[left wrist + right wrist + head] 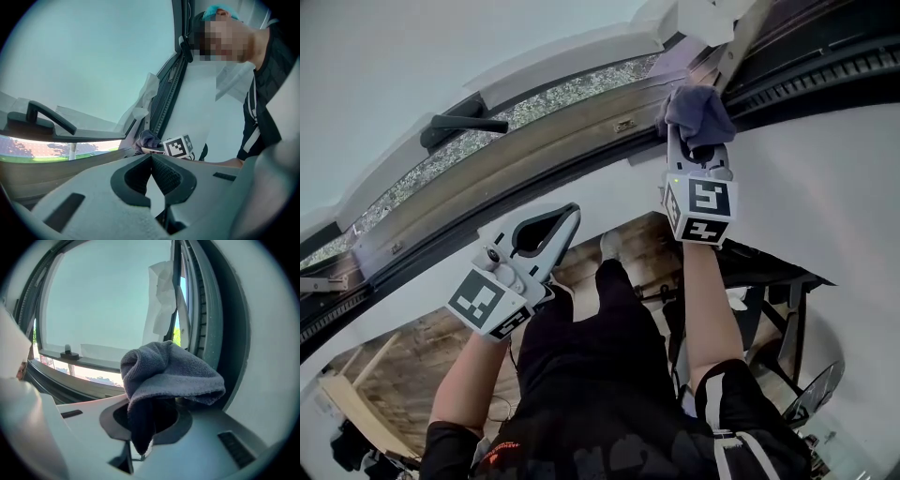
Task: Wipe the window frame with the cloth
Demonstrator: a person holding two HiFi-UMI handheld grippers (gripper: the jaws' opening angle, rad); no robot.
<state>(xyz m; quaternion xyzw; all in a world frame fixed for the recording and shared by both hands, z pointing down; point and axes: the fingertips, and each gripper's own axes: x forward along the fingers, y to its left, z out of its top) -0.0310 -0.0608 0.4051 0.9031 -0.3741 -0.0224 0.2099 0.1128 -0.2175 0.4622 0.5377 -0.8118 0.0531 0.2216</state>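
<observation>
A grey-blue cloth [697,111] is bunched in my right gripper [697,141], which is shut on it and presses it against the window frame [534,155] near the frame's right corner. In the right gripper view the cloth [168,376] drapes over the jaws and hides the fingertips of the right gripper [151,416]. My left gripper [573,214] is shut with nothing in it, hanging over the white sill below the frame. From the left gripper [151,157], the cloth [147,138] and the frame [168,101] lie ahead.
A black window handle [461,123] sits on the open sash at the upper left. Peeling white film [161,291] hangs by the frame's upright. The white sill [825,187] runs under the frame. Below are a wooden floor [403,361] and a dark stand [787,309].
</observation>
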